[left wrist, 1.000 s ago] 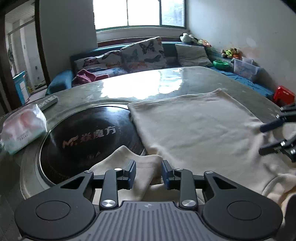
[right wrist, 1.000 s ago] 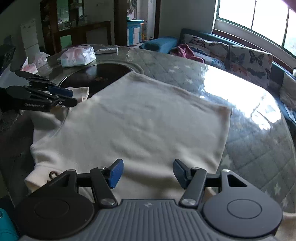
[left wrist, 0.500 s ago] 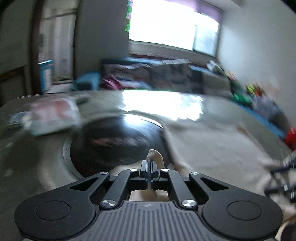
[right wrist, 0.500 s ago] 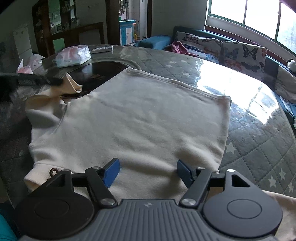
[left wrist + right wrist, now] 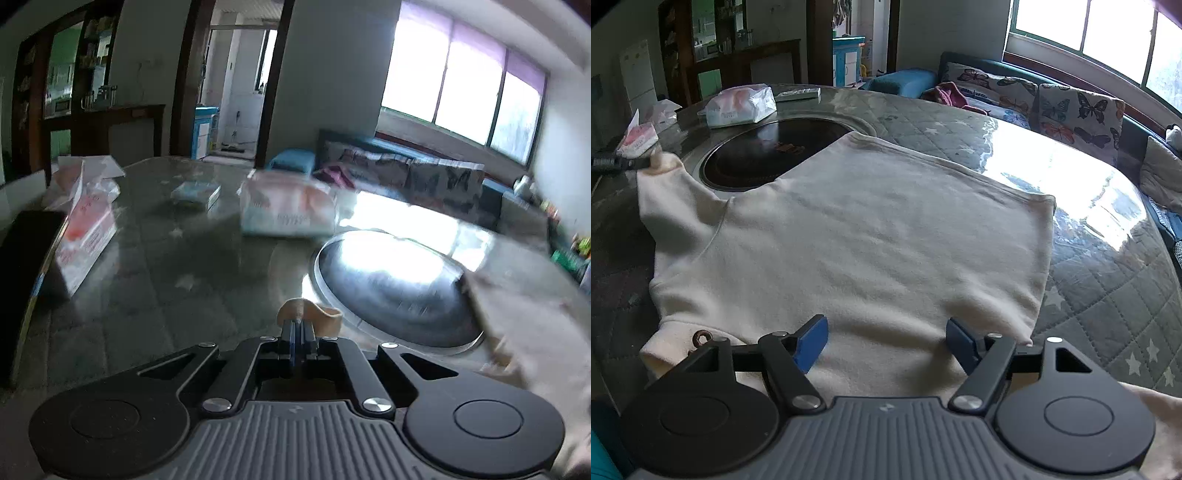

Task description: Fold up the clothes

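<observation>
Left claw (image 5: 297,328) is pinched tight on the sleeve (image 5: 670,181) cuff, stretching it out sideways, likely to straighten it for a fold. Right claw (image 5: 886,345) hangs wide open over the top (image 5: 857,236), gripping nothing. That cream top lies flat on the quilted worktop (image 5: 1108,306), partly over a dark hotplate (image 5: 768,155); tissues (image 5: 740,105) beyond, sofa (image 5: 1071,99) under the window.
</observation>
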`<state>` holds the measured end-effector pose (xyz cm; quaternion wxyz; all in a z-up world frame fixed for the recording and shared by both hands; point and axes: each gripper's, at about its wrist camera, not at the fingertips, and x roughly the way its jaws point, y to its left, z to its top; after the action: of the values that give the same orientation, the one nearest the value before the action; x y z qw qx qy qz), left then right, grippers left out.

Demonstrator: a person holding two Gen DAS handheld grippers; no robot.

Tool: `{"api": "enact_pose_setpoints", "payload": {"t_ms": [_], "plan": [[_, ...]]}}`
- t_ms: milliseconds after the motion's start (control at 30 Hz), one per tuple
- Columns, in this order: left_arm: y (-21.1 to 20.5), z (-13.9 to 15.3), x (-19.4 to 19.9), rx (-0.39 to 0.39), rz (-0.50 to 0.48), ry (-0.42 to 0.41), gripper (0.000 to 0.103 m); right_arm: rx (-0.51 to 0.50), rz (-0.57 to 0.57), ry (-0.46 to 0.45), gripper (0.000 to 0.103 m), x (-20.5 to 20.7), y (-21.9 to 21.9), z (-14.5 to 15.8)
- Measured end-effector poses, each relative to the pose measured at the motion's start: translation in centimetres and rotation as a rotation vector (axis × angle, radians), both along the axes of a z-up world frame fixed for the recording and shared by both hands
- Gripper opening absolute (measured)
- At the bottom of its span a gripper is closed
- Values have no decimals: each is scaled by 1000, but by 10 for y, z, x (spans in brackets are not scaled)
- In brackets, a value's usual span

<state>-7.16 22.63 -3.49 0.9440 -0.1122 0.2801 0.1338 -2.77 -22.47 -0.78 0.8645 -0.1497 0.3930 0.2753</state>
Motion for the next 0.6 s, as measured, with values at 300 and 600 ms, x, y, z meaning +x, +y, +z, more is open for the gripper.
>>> {"api": "enact_pose_setpoints", "payload": {"t_ms": [300,600], "plan": [[8,2,-6,17,137,47,13,-12,13,-2,74,-1,3,1],[-49,21,8,-46,-94,4,13,5,4,0,75,-2,1,0]]}}
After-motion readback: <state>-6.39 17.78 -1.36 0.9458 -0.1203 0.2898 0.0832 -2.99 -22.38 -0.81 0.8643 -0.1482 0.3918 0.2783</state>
